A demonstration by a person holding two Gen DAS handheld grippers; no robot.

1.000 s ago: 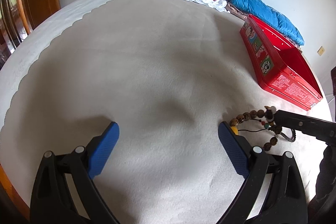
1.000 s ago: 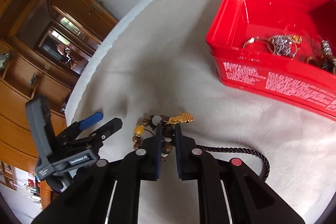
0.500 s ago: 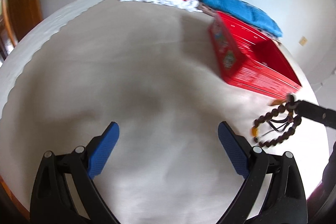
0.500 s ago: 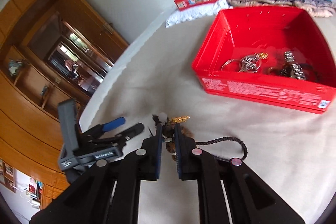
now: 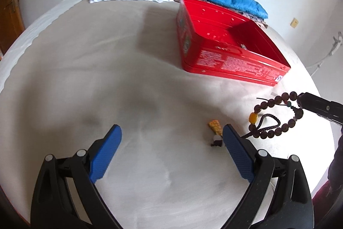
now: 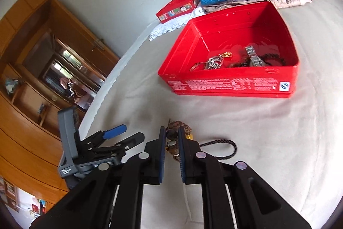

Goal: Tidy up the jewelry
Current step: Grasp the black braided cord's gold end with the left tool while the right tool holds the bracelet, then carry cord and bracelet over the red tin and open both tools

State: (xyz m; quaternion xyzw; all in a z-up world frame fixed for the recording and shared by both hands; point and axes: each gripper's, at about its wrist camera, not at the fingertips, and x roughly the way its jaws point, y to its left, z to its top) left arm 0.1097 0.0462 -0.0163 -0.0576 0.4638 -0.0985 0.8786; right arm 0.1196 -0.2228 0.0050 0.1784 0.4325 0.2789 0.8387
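Wooden beads: the bead bracelet (image 5: pixel 276 115) is pinched at its top between the right gripper (image 6: pixel 171 138) fingers, loop dangling just off the bed cover (image 5: pixel 107 68), tassel cord trailing below.
Left gripper: the left gripper (image 5: pixel 171 136) sits wide open with nothing in it, off to the side.
Gold charm: a small gold pendant (image 5: pixel 215 126) lies on the cover just beside the left gripper's right finger, so it probably needs its own trip.
Red tin: the red tin (image 6: pixel 231 81) is ahead and to the right of the claw, well apart, already holding rings and a watch.
Doing it well: lift high enough that the hanging cord clears the near wall, centre over the tin, then let go.
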